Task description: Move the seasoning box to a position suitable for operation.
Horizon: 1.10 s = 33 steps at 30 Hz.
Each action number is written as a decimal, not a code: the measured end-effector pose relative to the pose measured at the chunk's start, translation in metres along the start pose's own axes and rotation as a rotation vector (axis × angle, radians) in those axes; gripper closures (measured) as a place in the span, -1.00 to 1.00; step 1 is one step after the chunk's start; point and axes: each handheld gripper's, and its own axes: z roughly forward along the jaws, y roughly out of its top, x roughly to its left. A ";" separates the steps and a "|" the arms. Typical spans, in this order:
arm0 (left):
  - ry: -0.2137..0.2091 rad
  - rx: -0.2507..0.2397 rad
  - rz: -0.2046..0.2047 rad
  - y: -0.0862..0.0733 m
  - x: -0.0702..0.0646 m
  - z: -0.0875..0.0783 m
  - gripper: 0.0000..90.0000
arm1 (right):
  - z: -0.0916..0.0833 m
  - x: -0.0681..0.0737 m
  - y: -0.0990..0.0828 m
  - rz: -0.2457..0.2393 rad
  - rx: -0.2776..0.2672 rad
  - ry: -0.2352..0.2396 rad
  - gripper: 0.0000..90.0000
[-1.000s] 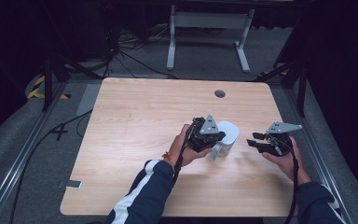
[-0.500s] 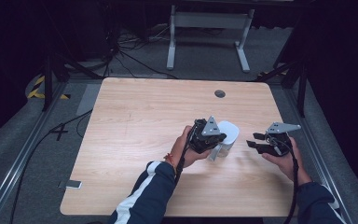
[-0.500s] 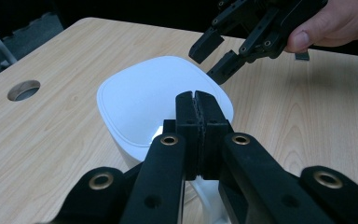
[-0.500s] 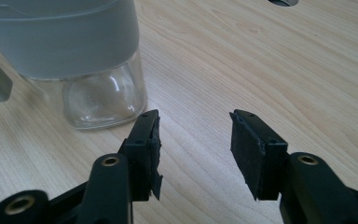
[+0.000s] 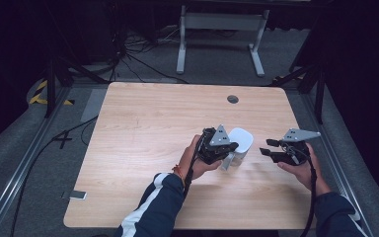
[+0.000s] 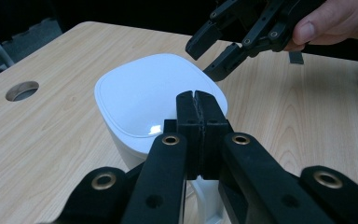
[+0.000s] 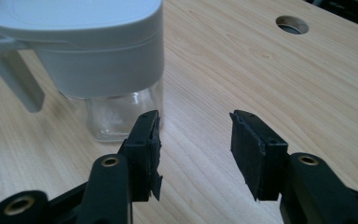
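The white-lidded clear plastic jug point(image 6: 158, 100) stands just beyond the left gripper point(image 6: 197, 100)'s pressed-together jaws; the right gripper point(image 7: 193, 135)'s spread jaws are empty, the jug just ahead of them.

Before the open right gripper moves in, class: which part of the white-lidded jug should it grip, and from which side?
Probably the clear glass base of the jug, approached level from the right gripper's side. It is narrower than the white lid and faces the open jaws; the left gripper is at the handle.

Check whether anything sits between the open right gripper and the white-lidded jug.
Nothing visible does. Bare table lies between the right gripper and the jug. The left gripper is at the jug's handle side, out of that path.
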 end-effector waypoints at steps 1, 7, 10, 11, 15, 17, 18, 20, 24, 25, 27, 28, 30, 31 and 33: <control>-0.004 -0.005 -0.009 0.000 0.000 0.000 1.00 | -0.001 0.001 0.003 -0.010 -0.009 -0.004 0.17; -0.008 0.003 0.012 0.000 -0.001 -0.001 1.00 | -0.002 0.003 0.017 -0.022 -0.049 0.014 0.20; -0.025 0.000 0.011 -0.002 -0.001 -0.002 1.00 | -0.002 0.008 0.024 -0.041 -0.053 0.000 0.25; -0.029 -0.003 0.001 -0.003 -0.002 -0.002 1.00 | -0.002 0.009 0.026 -0.045 -0.052 -0.001 0.27; -0.007 0.035 0.020 -0.006 -0.003 0.001 1.00 | 0.001 0.012 0.030 -0.064 -0.045 0.005 0.28; -0.004 0.028 0.015 -0.009 -0.004 0.002 1.00 | 0.002 0.016 0.033 -0.092 -0.048 0.006 0.35; -0.004 0.028 0.015 -0.009 -0.004 0.002 1.00 | 0.002 0.016 0.034 -0.098 -0.051 0.011 0.36; 0.001 0.036 0.019 -0.008 -0.004 0.003 1.00 | 0.001 0.019 0.036 -0.109 -0.059 0.011 0.44; -0.006 0.034 0.017 -0.007 -0.004 0.004 1.00 | -0.004 0.028 0.043 -0.141 -0.095 0.041 0.64; -0.005 0.034 0.021 -0.007 -0.004 0.004 1.00 | -0.005 0.031 0.045 -0.150 -0.098 0.050 0.70; -0.002 0.038 0.024 -0.007 -0.004 0.004 1.00 | -0.006 0.038 0.048 -0.183 -0.106 0.056 0.79; -0.001 0.035 0.022 -0.008 -0.005 0.005 1.00 | -0.006 0.040 0.049 -0.192 -0.110 0.059 0.80; -0.002 0.039 0.024 -0.007 -0.005 0.005 1.00 | -0.007 0.043 0.051 -0.200 -0.113 0.056 0.86; -0.001 0.041 0.025 -0.007 -0.005 0.004 1.00 | -0.008 0.044 0.051 -0.198 -0.113 0.060 0.88; -0.005 0.042 0.025 -0.008 -0.005 0.003 1.00 | -0.007 0.045 0.051 -0.199 -0.112 0.062 0.90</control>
